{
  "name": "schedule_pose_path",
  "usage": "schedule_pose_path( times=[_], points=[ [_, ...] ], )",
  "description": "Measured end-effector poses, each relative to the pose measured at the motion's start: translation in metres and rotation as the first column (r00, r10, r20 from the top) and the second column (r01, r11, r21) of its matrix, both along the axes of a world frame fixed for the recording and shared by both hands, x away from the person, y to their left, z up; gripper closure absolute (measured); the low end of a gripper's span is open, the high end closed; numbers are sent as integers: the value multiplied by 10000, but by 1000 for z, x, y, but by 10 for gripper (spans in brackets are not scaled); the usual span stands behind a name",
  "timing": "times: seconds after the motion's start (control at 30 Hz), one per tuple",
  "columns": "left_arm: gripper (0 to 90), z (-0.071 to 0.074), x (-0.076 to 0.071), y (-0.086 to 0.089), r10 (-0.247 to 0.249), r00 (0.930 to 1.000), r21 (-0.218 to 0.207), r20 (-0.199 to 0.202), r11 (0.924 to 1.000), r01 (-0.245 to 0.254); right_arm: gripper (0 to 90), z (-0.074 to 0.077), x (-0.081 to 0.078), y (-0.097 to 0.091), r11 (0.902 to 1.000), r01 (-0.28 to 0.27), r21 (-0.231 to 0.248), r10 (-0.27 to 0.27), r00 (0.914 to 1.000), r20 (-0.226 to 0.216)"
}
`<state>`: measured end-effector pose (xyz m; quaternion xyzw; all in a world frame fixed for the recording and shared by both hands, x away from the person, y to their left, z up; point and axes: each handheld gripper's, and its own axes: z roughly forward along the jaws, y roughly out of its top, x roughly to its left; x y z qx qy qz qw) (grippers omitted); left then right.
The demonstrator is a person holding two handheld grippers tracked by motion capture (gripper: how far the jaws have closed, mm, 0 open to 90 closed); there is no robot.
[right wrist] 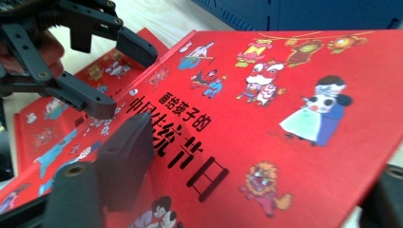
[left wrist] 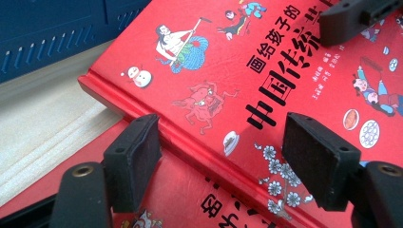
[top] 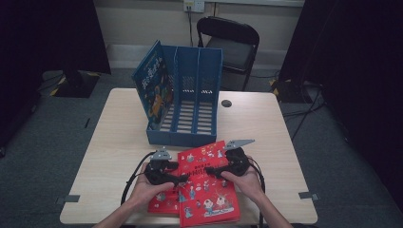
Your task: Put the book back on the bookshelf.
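Near the front edge of the table two red books lie one on top of the other. The top red book has black writing and small drawings of people, a lion and a snowman on its cover. The lower red book sticks out from under it on the person's left. The left hand holds the left gripper. Its two black jaws are spread wide apart, one on each side of the top book's left edge, and they hold nothing. The right hand holds the right gripper, which sits over the middle of the top book. In the right gripper view one black jaw rests low on the cover by the writing, and the other jaw is far off at the book's right edge, so these jaws are wide apart too. I cannot tell if they touch the book. The two grippers point at each other and are close together. Farther back, in the middle of the table, stands a blue file rack with three slots. A blue book stands in its left slot and leans out to the left. Behind the table is a black chair by the wall
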<state>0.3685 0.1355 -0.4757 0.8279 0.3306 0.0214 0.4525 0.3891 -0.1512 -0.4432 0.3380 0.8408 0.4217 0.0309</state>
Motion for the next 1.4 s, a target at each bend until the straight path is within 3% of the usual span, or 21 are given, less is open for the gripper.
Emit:
schedule_pose_path(
  times=[0.17, 0.57, 0.73, 1.03, 1.4],
  points=[
    [274, 0, 0, 1, 114, 9996, -36, -247, 9999, -115, 334, 0, 0, -4, 9996, 20, 266, -20, 10000, 0],
    [253, -1, -1, 1, 156, 9997, -38, -161, 9999, -157, 351, 2, -2, -7, 9997, -33, 241, 34, 10000, -52],
    [239, -1, 0, 2, 182, 9996, -116, -234, 9998, -184, 368, 7, -5, -5, 9998, -164, 111, 160, 9992, 361],
    [203, 2, -1, 4, 188, 9996, -437, -204, 9989, -197, 444, 15, -10, -10, 9986, -273, 462, 238, 9969, 752],
    [168, 4, 0, 5, 238, 9993, -728, -276, 9970, -258, 475, 21, -15, -10, 9968, -489, 628, 411, 9919, 1199]
  ],
)
